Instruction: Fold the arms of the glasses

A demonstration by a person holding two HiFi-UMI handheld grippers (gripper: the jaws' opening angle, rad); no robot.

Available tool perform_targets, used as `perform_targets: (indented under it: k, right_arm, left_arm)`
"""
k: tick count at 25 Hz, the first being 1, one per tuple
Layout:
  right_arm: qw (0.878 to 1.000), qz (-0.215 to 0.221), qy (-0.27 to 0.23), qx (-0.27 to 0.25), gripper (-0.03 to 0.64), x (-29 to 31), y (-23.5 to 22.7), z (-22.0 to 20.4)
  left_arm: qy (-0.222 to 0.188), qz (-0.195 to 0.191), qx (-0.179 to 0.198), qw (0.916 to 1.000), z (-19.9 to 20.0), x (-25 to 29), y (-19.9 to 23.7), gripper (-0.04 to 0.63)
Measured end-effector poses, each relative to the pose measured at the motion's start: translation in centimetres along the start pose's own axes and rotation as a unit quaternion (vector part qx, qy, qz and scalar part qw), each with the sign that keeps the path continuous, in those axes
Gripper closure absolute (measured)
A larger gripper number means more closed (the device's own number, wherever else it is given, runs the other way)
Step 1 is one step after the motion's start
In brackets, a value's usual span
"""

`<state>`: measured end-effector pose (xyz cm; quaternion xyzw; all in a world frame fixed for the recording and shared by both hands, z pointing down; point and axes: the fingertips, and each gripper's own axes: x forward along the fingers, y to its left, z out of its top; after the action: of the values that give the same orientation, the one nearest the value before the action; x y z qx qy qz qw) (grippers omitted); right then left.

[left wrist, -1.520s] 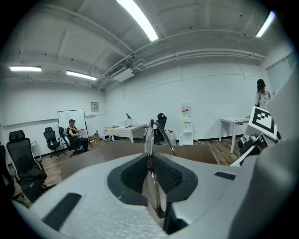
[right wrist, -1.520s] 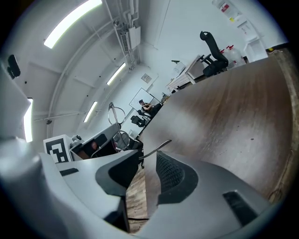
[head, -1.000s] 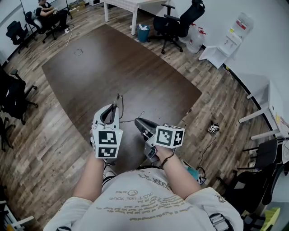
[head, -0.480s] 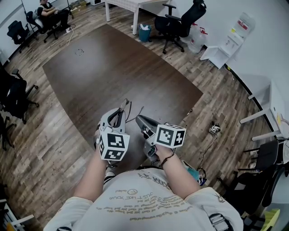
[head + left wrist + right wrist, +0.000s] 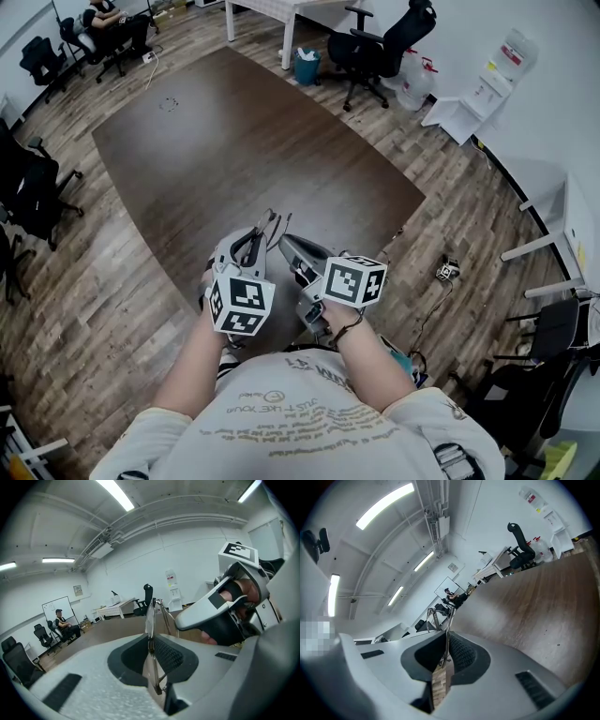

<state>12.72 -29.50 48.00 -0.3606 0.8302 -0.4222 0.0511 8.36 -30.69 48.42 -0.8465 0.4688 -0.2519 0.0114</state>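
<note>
The thin metal-framed glasses (image 5: 271, 223) hang in the air above the near end of the brown table (image 5: 234, 141). My left gripper (image 5: 257, 236) is shut on the frame (image 5: 150, 620), which stands edge-on between its pads. My right gripper (image 5: 285, 246) sits close beside it, tip to tip. In the right gripper view one thin arm of the glasses (image 5: 448, 632) runs between the pads of the right gripper (image 5: 446, 649). Those jaws have just been closing and now pinch the arm. The right gripper's body (image 5: 220, 606) fills the right of the left gripper view.
Black office chairs (image 5: 375, 42) and a blue bin (image 5: 307, 67) stand beyond the table's far end. More chairs (image 5: 28, 202) line the left side. A water dispenser (image 5: 492, 70) stands at the right wall, cables (image 5: 441, 272) lie on the floor, and a person (image 5: 103, 19) sits far left.
My left gripper has carried the glasses right and down until its tip meets the right gripper's. The right gripper's jaws have narrowed around the glasses' arm.
</note>
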Motion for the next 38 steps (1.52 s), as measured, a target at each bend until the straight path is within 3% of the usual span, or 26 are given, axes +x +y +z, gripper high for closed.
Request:
perform_targets:
  k: [15,18,25,27,29,34,38]
  right_arm:
    - [0.998,0.056,0.012,-0.006,0.581,0.8,0.5,0.3]
    - [0.998,0.069,0.009,0.000,0.492,1.1,0.5,0.6]
    - [0.999,0.039,-0.002,-0.007,0.495,0.9,-1.2,1.4]
    - [1.000,0.022,-0.005,-0.014,0.577,0.5,-2.0,1.3]
    - [1.000,0.009,-0.005,-0.026,0.587,0.1,-2.6,1.3]
    - [0.999,-0.018,-0.017,-0.043,0.597,-1.2,-3.9,1.7]
    - [0.999,-0.034,-0.021,-0.027,0.597,-2.3,-5.2,1.5]
  left_arm:
    - [0.011,0.004,-0.005,0.9999,-0.5,0.9,-0.7,0.545]
    - [0.017,0.008,-0.009,0.9998,-0.9,1.2,-0.4,0.545]
    - [0.047,0.019,-0.009,0.9987,-2.6,2.9,0.4,0.545]
    - [0.059,0.021,-0.004,0.9980,-3.4,3.6,0.7,0.545]
    - [0.073,0.023,0.005,0.9970,-4.4,4.5,0.8,0.546]
    - [0.120,0.029,0.072,0.9897,-7.5,7.8,0.9,0.545]
    - [0.147,0.029,0.199,0.9686,-10.0,10.6,0.3,0.545]
